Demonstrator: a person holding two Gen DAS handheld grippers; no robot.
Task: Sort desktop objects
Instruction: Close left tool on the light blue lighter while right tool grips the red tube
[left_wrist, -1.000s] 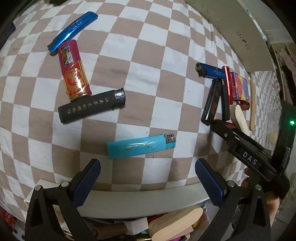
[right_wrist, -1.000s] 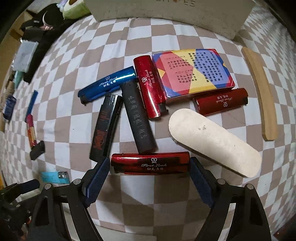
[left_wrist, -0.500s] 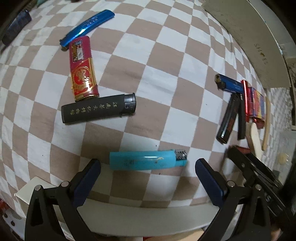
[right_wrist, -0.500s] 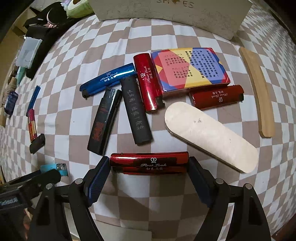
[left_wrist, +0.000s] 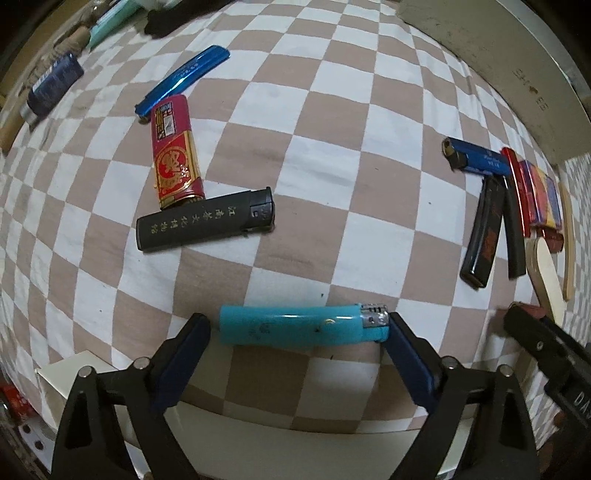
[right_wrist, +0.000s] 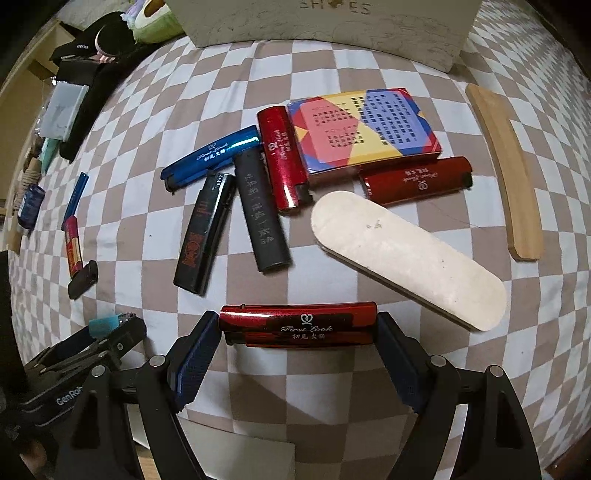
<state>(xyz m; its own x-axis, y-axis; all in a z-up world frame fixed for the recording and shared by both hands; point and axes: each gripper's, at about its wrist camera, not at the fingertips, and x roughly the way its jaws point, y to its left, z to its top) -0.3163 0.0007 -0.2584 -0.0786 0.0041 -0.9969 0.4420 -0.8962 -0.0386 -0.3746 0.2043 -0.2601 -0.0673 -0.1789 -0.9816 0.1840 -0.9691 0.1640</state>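
Checkered brown-and-white cloth is seen covering the surface in the left wrist view. On it, a turquoise lighter is laid crosswise between the jaws of the left gripper, which are closing. Its metal end is met by the right-hand pad, while a small gap seems to be left at the other pad, though this is hard to judge at the fisheye edge. Farther off, a black lighter is touched at one end by a red-and-gold lighter, with a blue lighter just beyond.

In the right wrist view, a glossy red lighter is pinched end to end by the right gripper, just above the cloth. Behind it, a cluster of lighters is gathered beside a colourful card box, a pale oval block and a wooden strip.
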